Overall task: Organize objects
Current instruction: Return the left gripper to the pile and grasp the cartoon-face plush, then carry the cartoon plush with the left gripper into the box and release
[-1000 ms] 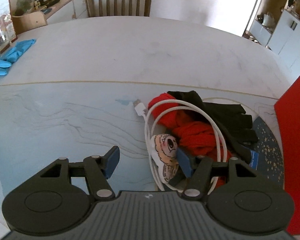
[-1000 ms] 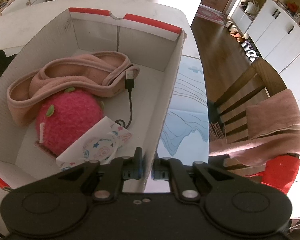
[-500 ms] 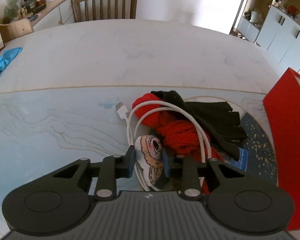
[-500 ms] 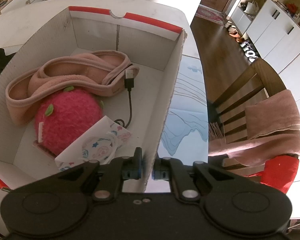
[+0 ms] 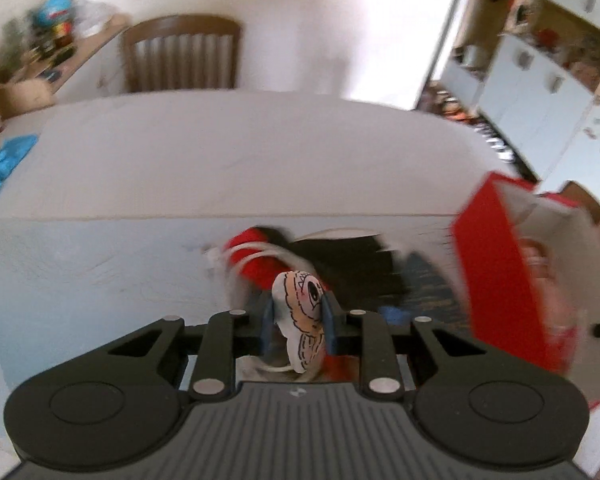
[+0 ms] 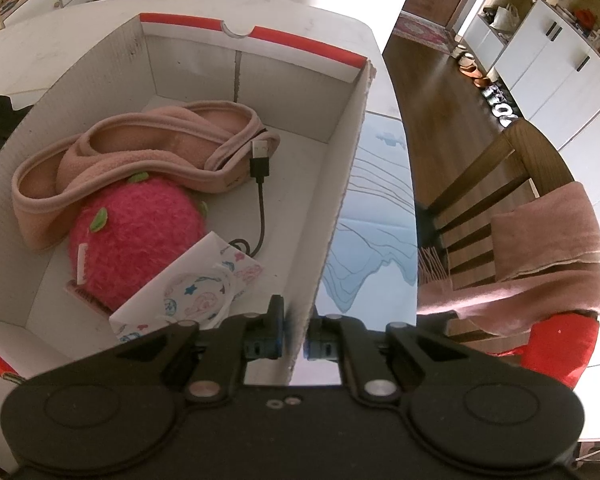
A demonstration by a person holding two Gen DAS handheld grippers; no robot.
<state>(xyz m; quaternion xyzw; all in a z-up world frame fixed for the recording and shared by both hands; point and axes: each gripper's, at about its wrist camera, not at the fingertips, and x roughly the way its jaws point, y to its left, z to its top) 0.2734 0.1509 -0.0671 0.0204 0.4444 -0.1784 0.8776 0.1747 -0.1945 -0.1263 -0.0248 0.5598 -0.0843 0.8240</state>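
My left gripper (image 5: 296, 326) is shut on a small white cartoon-face pouch (image 5: 302, 316) and holds it above a blurred pile of red yarn (image 5: 256, 264), a white cable (image 5: 256, 250) and black gloves (image 5: 352, 264). The red box (image 5: 500, 264) stands to the right. My right gripper (image 6: 294, 340) is shut on the box's side wall (image 6: 332, 216). Inside the box lie a pink headband (image 6: 140, 148), a pink fuzzy ball (image 6: 136, 236), a black USB cable (image 6: 260, 184) and a printed packet (image 6: 192, 288).
A wooden chair (image 5: 180, 58) stands at the table's far side. Blue gloves (image 5: 2, 164) lie at the far left. Another chair with a pink cloth (image 6: 540, 236) stands right of the table. A pale blue mat (image 6: 376, 216) covers the table beside the box.
My left gripper closed on the cartoon pouch, then lifted it off the pile and swung toward the red box. The right gripper kept its hold on the box wall.
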